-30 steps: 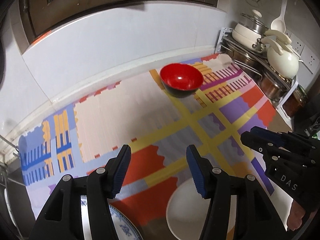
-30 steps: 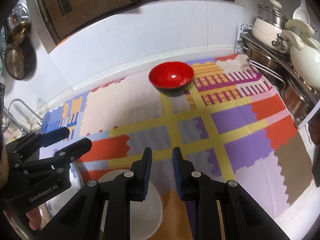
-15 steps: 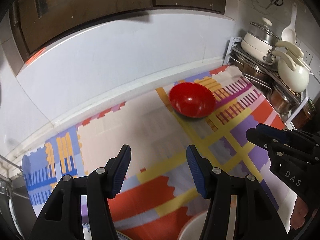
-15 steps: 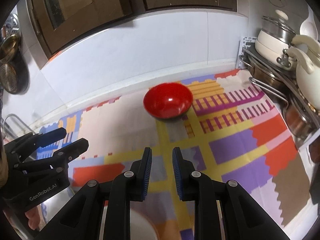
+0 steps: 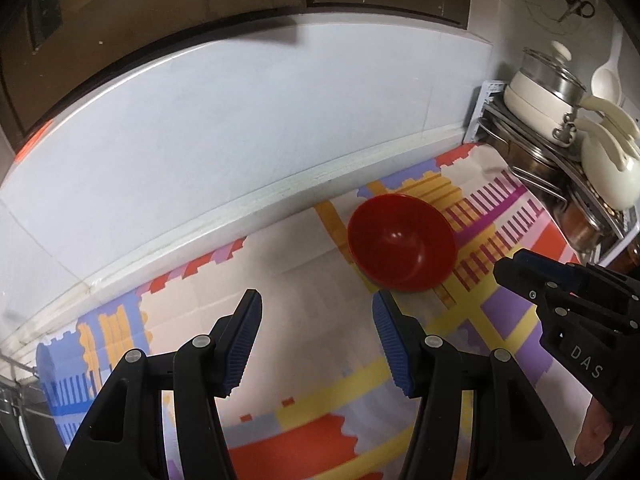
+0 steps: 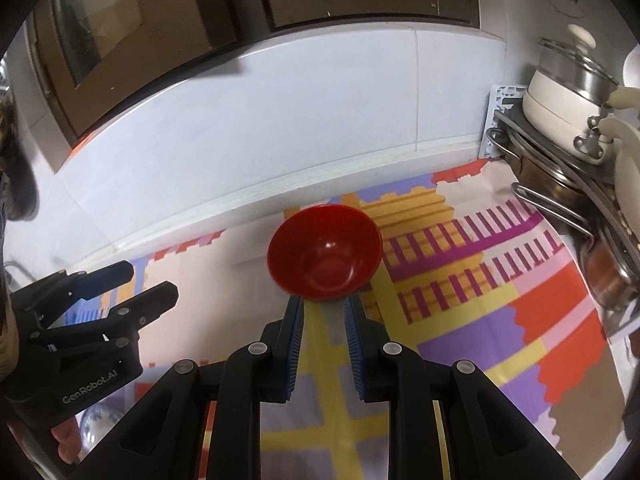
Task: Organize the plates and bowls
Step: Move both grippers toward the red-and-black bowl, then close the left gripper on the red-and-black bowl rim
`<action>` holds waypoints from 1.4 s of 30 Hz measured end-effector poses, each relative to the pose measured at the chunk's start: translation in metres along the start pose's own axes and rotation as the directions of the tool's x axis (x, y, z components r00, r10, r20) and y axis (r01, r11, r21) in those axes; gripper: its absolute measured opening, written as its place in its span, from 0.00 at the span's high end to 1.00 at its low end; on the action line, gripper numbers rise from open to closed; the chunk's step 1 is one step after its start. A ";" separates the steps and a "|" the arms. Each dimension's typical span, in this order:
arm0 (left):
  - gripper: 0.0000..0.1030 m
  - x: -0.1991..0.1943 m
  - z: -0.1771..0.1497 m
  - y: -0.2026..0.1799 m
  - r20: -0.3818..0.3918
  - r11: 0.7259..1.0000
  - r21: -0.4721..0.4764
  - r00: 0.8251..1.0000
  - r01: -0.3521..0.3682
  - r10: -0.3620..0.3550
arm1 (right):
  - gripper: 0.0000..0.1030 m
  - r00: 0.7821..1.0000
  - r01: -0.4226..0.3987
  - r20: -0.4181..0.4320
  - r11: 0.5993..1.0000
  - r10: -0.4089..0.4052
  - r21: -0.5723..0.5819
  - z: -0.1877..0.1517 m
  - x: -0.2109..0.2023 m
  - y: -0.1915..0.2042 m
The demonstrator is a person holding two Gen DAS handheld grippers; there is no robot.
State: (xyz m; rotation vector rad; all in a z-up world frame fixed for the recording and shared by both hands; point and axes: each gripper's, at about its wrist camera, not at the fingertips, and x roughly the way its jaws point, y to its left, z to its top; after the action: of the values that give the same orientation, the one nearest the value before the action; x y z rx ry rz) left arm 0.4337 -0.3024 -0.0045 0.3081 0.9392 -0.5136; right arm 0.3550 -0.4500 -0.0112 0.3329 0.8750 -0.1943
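Alignment governs both tools: right gripper [image 6: 322, 308], jaws narrowly apart and empty, sits just short of red bowl [image 6: 324, 254] ahead, while left gripper [image 5: 316, 308] stands apart, empty, bowl ahead-right.

Looked steeply down and forward along each hand-held gripper, close above the counter [image 5: 320, 344], toward the back wall [image 6: 280, 120]. Shared the red bowl [image 5: 401, 243] and pot rack [image 6: 560, 184].

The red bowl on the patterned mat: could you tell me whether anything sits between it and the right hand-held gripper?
Nothing visible does. In the right wrist view the right hand-held gripper sits just short of the near rim of the red bowl, with only bare patterned mat showing between. The left hand-held gripper is off to the side.
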 end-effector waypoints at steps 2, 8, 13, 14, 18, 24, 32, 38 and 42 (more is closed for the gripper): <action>0.45 0.009 0.005 0.000 -0.002 1.000 0.000 1.000 -0.001 0.001 | 0.78 1.000 0.002 -0.002 1.000 -0.002 0.004 0.004 0.007 -0.004; 0.45 0.042 0.017 0.000 -0.034 1.000 -0.009 0.999 0.011 -0.011 | 0.78 1.000 0.007 -0.016 1.000 -0.006 0.017 0.015 0.033 -0.015; 0.45 0.071 0.024 0.000 -0.067 1.000 -0.014 0.997 0.025 -0.025 | 0.78 0.999 0.011 -0.035 0.999 -0.009 0.031 0.022 0.054 -0.024; 0.45 0.077 0.026 0.000 -0.073 0.999 -0.015 0.997 0.031 -0.032 | 0.78 0.999 0.013 -0.041 0.999 -0.012 0.035 0.023 0.059 -0.026; 0.45 0.097 0.029 -0.003 -0.104 0.999 -0.017 0.994 0.033 -0.035 | 0.78 0.998 0.024 -0.061 0.999 -0.021 0.048 0.025 0.075 -0.030; 0.45 0.120 0.031 -0.006 -0.139 0.999 -0.017 0.990 0.033 -0.035 | 0.78 0.995 0.033 -0.095 0.997 -0.027 0.065 0.027 0.096 -0.038; 0.57 0.145 0.033 -0.014 -0.187 0.999 -0.019 0.981 0.044 -0.047 | 0.78 0.993 0.024 -0.120 0.995 -0.013 0.098 0.024 0.114 -0.046; 0.71 0.154 0.034 -0.017 -0.204 0.997 -0.036 0.976 0.071 -0.077 | 0.79 0.992 0.026 -0.126 0.994 -0.012 0.108 0.023 0.117 -0.047; 0.81 0.155 0.035 -0.021 -0.206 0.996 -0.030 0.974 0.084 -0.088 | 0.83 0.991 0.023 -0.131 0.994 -0.009 0.111 0.024 0.119 -0.048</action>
State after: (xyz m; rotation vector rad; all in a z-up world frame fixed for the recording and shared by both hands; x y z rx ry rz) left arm 0.5213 -0.3805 -0.1136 0.3066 1.1641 -0.5579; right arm 0.4327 -0.5068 -0.0994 0.4471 0.9984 -0.2393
